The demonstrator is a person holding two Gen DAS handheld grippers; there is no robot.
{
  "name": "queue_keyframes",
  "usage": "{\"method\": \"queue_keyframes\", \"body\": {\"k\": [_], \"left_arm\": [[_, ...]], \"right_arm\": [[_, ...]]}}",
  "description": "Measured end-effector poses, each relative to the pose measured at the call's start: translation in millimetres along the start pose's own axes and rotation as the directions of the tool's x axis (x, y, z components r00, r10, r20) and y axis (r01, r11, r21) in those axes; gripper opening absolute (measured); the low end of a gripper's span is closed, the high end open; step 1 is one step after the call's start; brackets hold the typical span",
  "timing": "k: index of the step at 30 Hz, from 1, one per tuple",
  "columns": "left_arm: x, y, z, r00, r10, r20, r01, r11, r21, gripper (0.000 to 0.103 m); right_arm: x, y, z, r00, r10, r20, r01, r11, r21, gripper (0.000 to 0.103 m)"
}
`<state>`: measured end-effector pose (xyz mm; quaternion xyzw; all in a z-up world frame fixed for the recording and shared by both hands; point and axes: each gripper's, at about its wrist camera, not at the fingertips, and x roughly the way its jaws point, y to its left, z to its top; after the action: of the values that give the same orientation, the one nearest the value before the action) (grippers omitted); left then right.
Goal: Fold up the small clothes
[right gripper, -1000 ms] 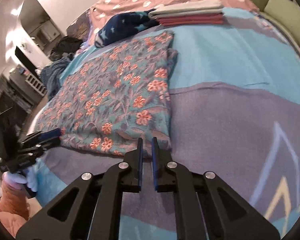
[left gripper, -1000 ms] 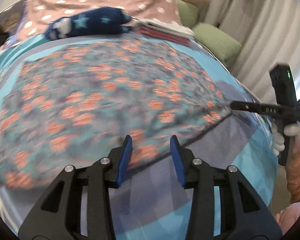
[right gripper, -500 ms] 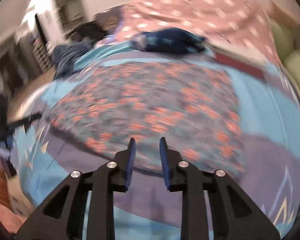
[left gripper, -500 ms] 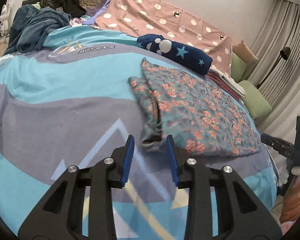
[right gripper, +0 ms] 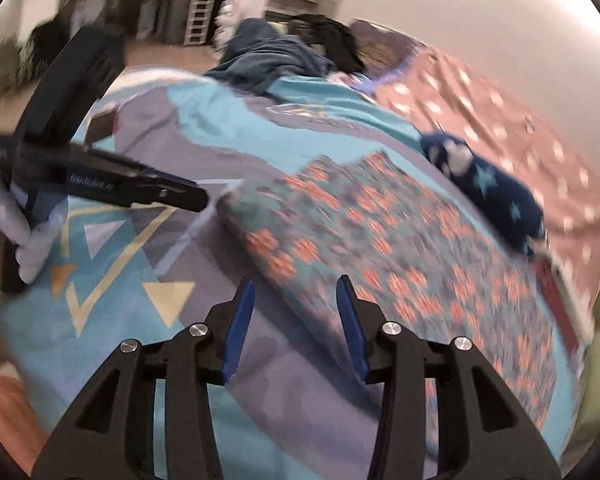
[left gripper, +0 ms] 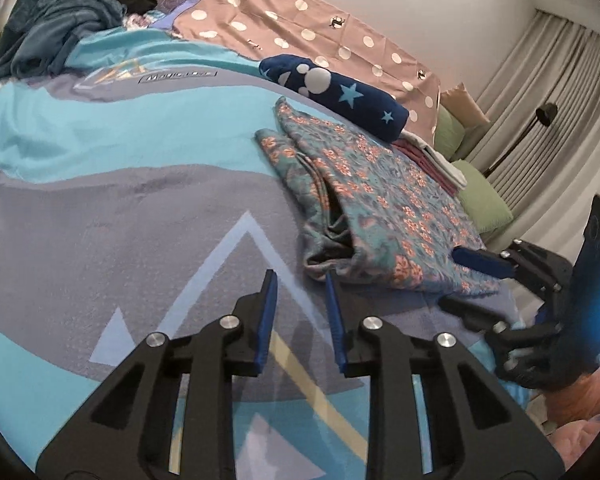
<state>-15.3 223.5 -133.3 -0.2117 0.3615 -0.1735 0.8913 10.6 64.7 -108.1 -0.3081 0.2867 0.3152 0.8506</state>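
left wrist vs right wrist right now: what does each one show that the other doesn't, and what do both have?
Only the left wrist view shows the curtains, the floor lamp and the open left gripper just short of the garment's near corner.

Only the right wrist view shows the shelving unit in the blurred room behind, the gloved left hand and the open right gripper by the garment's near edge.

Both show the floral garment lying flat on the bedspread, the star-print roll and the polka-dot sheet.
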Motion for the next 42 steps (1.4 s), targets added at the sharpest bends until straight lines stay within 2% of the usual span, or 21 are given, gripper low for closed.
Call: {"method": "queue_keyframes", "body": {"k": [2, 6, 10, 13, 17, 18, 19, 20, 25, 29, 31, 33, 35, 36, 37, 39, 42], "left_arm": [[0.4, 5.0, 3.2, 1.000, -0.017, 0.000, 0.017, 1.000, -0.008, 0.023], [7.4, 8.5, 17.1, 0.998, -0.056, -0.007, 0.056, 0.998, 0.005, 0.023], [16.6, 5.2, 28.9, 0.994, -0.106, -0.009, 0.106, 0.994, 0.021, 0.023], [24.9, 3.5, 32.9, 0.994, -0.109, -0.025, 0.110, 0.993, 0.037, 0.023], [29.5, 19.9, 30.5, 0.992, -0.122, -0.029, 0.120, 0.992, -0.042, 0.023], [27.5, 25.6, 30.4, 0.992, -0.127, -0.016, 0.125, 0.990, -0.069, 0.023], [26.1, 29.4, 30.5, 0.992, -0.125, -0.006, 0.124, 0.989, -0.085, 0.023], [24.4, 33.2, 31.2, 0.994, -0.112, 0.002, 0.112, 0.989, -0.096, 0.023], [20.7, 40.7, 37.6, 0.996, -0.085, 0.004, 0.085, 0.993, -0.082, 0.025], [36.9, 42.8, 52.9, 0.987, -0.157, -0.033, 0.154, 0.985, -0.073, 0.038], [59.0, 39.9, 68.2, 0.973, -0.215, -0.082, 0.210, 0.975, -0.067, 0.044], [80.6, 38.4, 82.3, 0.964, -0.235, -0.122, 0.228, 0.971, -0.067, 0.046], [105.5, 40.3, 101.4, 0.958, -0.244, -0.148, 0.234, 0.969, -0.079, 0.044], [115.8, 41.7, 110.8, 0.960, -0.236, -0.152, 0.226, 0.971, -0.082, 0.031], [128.3, 43.4, 123.1, 0.964, -0.211, -0.162, 0.199, 0.976, -0.086, 0.002], [136.5, 42.9, 136.9, 0.967, -0.200, -0.158, 0.185, 0.977, -0.106, 0.003], [130.2, 31.1, 148.0, 0.982, -0.161, -0.099, 0.157, 0.987, -0.044, 0.003]], "right_arm": [[12.7, 7.9, 4.9, 1.000, -0.021, -0.012, 0.021, 0.999, -0.049, 0.044], [28.0, 14.0, 10.4, 1.000, -0.019, -0.015, 0.017, 0.997, -0.077, 0.044], [36.8, 18.1, 15.7, 0.998, -0.070, 0.000, 0.069, 0.989, -0.131, 0.044], [43.2, 24.5, 18.4, 0.996, -0.093, -0.002, 0.091, 0.978, -0.187, 0.044], [57.9, 35.9, 25.5, 0.991, -0.137, 0.005, 0.134, 0.959, -0.252, 0.044], [60.2, 39.9, 27.5, 0.989, -0.144, 0.017, 0.143, 0.953, -0.267, 0.040], [61.9, 44.3, 30.6, 0.990, -0.140, 0.032, 0.143, 0.950, -0.277, 0.029], [62.1, 47.3, 33.1, 0.992, -0.121, 0.031, 0.124, 0.954, -0.271, 0.006], [60.8, 46.5, 30.9, 0.997, -0.070, 0.017, 0.072, 0.966, -0.248, 0.006], [51.1, 38.9, 34.4, 0.999, -0.029, 0.043, 0.036, 0.982, -0.184, 0.006], [53.9, 39.9, 33.4, 0.999, -0.024, 0.034, 0.030, 0.983, -0.180, 0.006], [54.1, 43.8, 32.6, 0.999, -0.037, 0.034, 0.043, 0.980, -0.193, 0.006], [54.1, 44.3, 33.0, 0.999, -0.041, 0.035, 0.047, 0.980, -0.191, 0.006], [53.9, 43.4, 33.3, 0.999, -0.036, 0.033, 0.042, 0.983, -0.181, 0.005], [53.0, 40.9, 34.9, 0.999, -0.026, 0.030, 0.031, 0.987, -0.158, 0.005], [49.3, 38.2, 36.8, 0.999, -0.010, 0.032, 0.014, 0.991, -0.130, 0.005], [45.6, 40.2, 37.1, 1.000, -0.003, 0.028, 0.007, 0.993, -0.118, 0.005]]}}
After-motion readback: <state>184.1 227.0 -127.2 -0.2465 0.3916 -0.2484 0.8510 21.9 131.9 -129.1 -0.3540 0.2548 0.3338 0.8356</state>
